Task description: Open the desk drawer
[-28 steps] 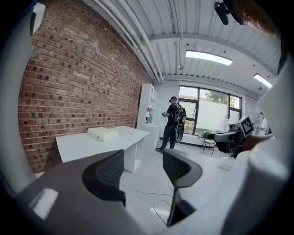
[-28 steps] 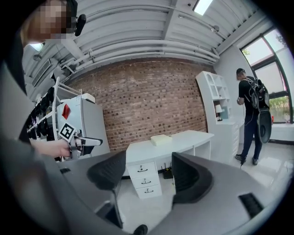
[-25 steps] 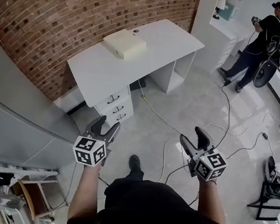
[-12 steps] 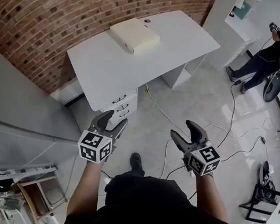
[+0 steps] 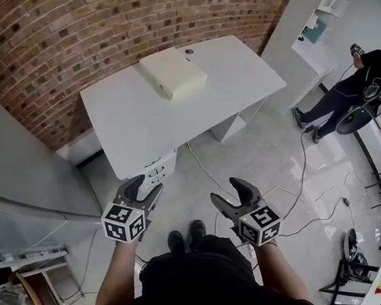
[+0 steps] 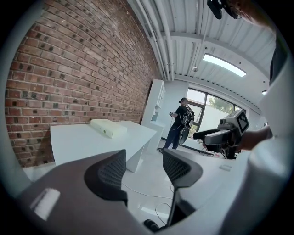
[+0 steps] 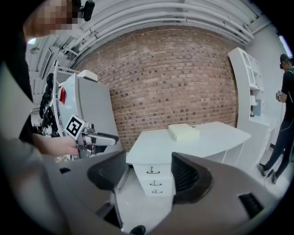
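With the person stepped closer, the drawers under the near corner of the desk now lie just ahead of the left gripper and right gripper, both released and empty, handle reach likely next

Three shut, dark-handled white drawers, stacked under the white desk

Ahead of the jaws, the worktop looks smooth, matt white. Behind it stands a rough brick wall (the floor is glossy).
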A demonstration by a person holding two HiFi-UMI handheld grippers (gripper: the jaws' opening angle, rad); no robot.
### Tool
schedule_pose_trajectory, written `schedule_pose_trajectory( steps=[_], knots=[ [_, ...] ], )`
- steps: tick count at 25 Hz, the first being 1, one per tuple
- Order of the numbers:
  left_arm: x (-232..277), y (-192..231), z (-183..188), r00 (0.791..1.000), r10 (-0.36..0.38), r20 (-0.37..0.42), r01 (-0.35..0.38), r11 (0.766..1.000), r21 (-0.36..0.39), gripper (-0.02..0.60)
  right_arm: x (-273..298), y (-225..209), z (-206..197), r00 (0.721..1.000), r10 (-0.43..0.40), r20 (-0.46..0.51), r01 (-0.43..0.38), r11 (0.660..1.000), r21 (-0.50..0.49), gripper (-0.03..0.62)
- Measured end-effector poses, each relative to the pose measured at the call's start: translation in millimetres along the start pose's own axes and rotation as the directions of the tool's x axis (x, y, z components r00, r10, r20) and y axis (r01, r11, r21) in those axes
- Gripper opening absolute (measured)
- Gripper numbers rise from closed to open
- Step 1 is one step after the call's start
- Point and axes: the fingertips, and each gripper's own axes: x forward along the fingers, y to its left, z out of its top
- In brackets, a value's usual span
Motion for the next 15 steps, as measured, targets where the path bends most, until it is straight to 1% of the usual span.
schedule_pose_trajectory(
  steps=[5, 8, 11, 13, 15],
  knots=[
    [14, 4, 8, 0.999, 0.047, -0.009, -0.047, 0.999, 0.005, 0.256, 20, -19, 9, 0.998, 0.060, 0.021, -0.060, 0.998, -0.009, 0.281],
    [30, 0, 14, 0.998, 0.064, -0.025, -0.063, 0.998, 0.012, 0.256, 29, -38, 10, 0.995, 0.092, 0.027, -0.092, 0.996, 0.004, 0.281],
    [49, -7, 19, 0.995, 0.084, -0.046, -0.083, 0.996, 0.033, 0.256, 35, -58, 15, 0.991, 0.126, 0.048, -0.126, 0.992, -0.005, 0.281],
    [61, -14, 18, 0.993, 0.100, -0.063, -0.098, 0.995, 0.031, 0.256, 38, -71, 12, 0.987, 0.149, 0.056, -0.149, 0.989, -0.001, 0.281],
    [74, -24, 13, 0.992, 0.102, -0.078, -0.101, 0.995, 0.024, 0.256, 45, -85, 2, 0.986, 0.163, 0.039, -0.163, 0.987, 0.005, 0.280]
  ],
)
